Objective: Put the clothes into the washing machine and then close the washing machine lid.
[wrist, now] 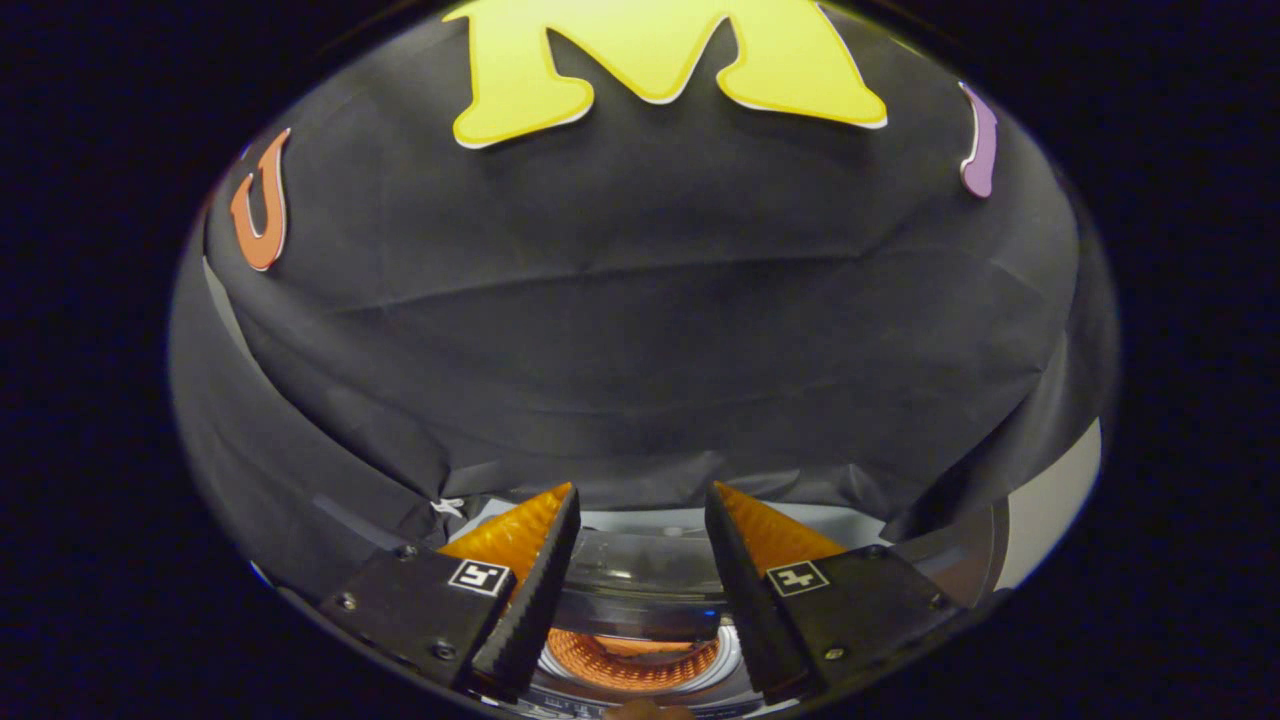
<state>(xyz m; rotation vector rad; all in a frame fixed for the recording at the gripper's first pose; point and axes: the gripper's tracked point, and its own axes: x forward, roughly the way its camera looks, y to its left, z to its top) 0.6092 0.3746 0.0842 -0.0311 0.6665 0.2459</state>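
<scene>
Tongs [641, 510] spread wide, holding nothing, above the washing machine [640, 560], its lid raised.

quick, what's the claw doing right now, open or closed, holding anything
Claw: open, holding nothing; its fingers are spread apart above the washing machine.

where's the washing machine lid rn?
In the gripper view, the clear washing machine lid sits between and just beyond the open gripper fingers, below the black cloth wall, above the orange-lit drum opening.
</scene>
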